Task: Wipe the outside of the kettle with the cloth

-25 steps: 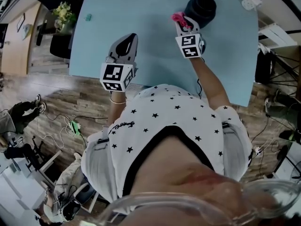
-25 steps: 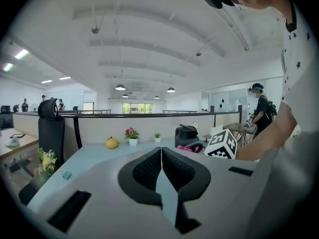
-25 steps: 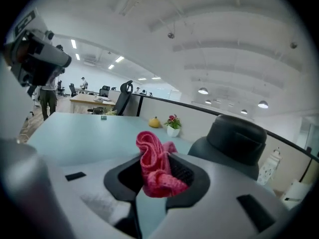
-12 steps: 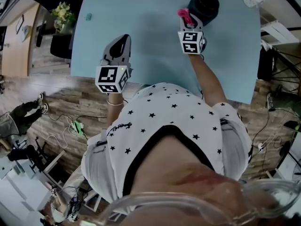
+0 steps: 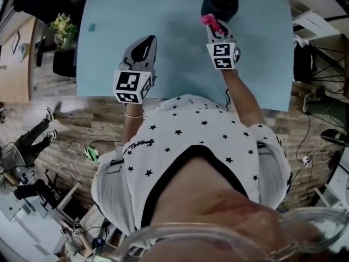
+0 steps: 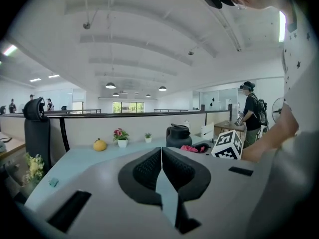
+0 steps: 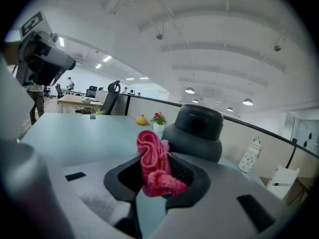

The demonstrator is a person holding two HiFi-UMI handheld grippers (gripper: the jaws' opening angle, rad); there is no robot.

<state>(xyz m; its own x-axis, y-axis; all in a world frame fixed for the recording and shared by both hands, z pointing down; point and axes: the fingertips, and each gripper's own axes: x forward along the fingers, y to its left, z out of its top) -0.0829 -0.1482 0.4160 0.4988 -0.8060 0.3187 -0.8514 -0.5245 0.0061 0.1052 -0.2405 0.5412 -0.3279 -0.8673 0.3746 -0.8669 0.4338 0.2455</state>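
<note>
At the far end of the pale blue table, the dark kettle stands upright. The right gripper clamps the pink cloth between its jaws, just beside the kettle's near side; contact cannot be made out. Half a second ago the cloth sat off the kettle's left flank; it now lies more in front. The left gripper hovers well apart, jaws pressed together on nothing, much where it was.

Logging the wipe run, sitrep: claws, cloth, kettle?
Right claw shut on pink cloth, beside the dark kettle, contact unclear. Left claw shut, empty, over the table. Nothing between cloth and kettle.
</note>
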